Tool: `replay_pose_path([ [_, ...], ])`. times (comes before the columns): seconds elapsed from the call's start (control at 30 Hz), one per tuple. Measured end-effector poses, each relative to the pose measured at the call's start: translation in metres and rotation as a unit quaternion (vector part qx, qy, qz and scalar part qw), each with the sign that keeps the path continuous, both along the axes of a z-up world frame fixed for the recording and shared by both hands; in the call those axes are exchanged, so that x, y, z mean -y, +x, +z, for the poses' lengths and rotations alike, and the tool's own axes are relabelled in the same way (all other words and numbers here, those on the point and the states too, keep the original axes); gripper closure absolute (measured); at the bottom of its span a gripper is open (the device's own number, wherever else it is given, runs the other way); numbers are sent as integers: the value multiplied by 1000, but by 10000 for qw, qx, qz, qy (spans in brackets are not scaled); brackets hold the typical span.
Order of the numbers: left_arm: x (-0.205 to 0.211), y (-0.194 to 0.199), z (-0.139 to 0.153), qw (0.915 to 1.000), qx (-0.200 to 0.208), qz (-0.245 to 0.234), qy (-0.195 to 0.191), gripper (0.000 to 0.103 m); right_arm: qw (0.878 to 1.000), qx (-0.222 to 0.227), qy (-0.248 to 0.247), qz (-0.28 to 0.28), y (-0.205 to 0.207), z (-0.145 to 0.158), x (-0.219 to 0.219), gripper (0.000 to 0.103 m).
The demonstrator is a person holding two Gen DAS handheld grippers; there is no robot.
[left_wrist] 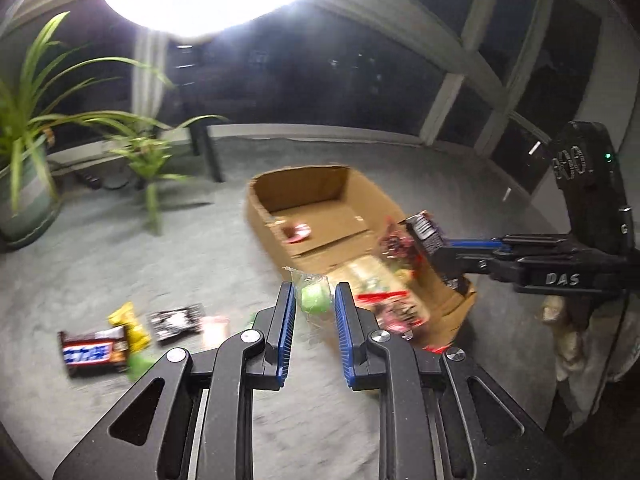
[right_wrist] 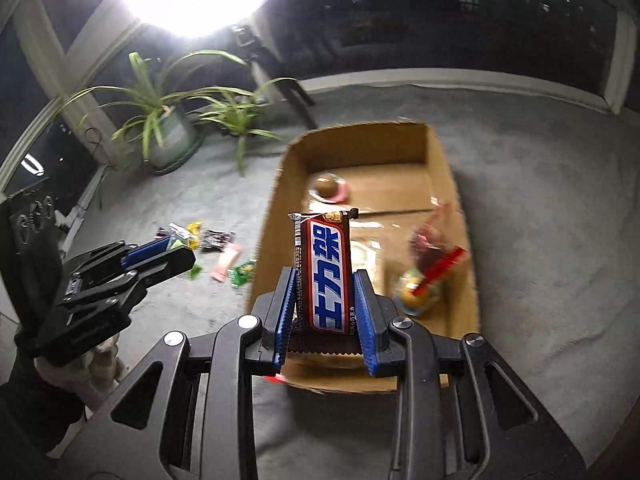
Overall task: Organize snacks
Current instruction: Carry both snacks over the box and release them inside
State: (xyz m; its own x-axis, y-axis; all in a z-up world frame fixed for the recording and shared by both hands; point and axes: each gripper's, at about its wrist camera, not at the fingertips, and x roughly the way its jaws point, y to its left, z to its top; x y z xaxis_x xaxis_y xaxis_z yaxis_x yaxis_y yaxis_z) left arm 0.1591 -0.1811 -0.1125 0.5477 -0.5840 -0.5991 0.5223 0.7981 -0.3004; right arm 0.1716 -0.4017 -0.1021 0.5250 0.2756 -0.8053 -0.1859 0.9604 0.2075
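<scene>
My left gripper [left_wrist: 315, 298] is shut on a clear-wrapped green candy [left_wrist: 314, 300] and holds it above the grey carpet, just left of the cardboard box [left_wrist: 260, 216]. My right gripper [right_wrist: 325, 284] is shut on a brown Snickers bar [right_wrist: 326, 276], upright over the box's near end [right_wrist: 460, 312]. The right gripper also shows in the left wrist view [left_wrist: 434, 246], the left gripper in the right wrist view [right_wrist: 176, 250]. Several snacks lie in the box, among them a pink-wrapped one [right_wrist: 330, 188] and a red packet [right_wrist: 434, 248].
Loose snacks lie on the carpet left of the box: a Snickers bar [left_wrist: 94, 352], a yellow packet [left_wrist: 130, 326], a dark packet [left_wrist: 176, 320], a green packet [right_wrist: 242, 272]. Potted plants [right_wrist: 168, 136] stand at the back left by the window. A bright lamp glares overhead.
</scene>
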Motion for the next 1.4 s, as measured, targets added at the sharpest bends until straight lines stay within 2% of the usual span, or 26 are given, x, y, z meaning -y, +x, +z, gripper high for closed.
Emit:
replay_pose_path([
  [0.17,35,0,0,9998,16,-190,27,85,9999,-76,-45,-134,1,-8,18,73],
  [0.47,71,1,0,9995,9,-320,81,85,9997,-142,-20,-209,4,-15,37,73],
  [0.8,80,3,2,9992,30,-373,167,83,9998,-59,-47,-193,3,-11,37,73],
  [0.83,80,3,2,9992,40,-366,175,83,9998,-47,-40,-204,3,-11,37,69],
  [0.87,79,3,3,9992,47,-361,170,83,9997,-32,-35,-224,3,-10,38,60],
  [0.93,77,3,3,9992,43,-355,154,83,9997,28,-22,-261,1,-7,37,53],
  [1.13,64,0,6,9995,35,-281,113,83,9996,96,88,-245,-1,0,30,52],
  [1.23,52,-2,7,9997,37,-203,99,83,9993,196,244,-204,-3,3,24,31],
  [1.27,49,-2,8,9998,32,-180,90,83,9991,261,258,-214,-4,5,22,27],
  [1.4,26,-4,9,10000,-11,-59,42,83,9981,412,435,-151,-7,11,11,27],
])
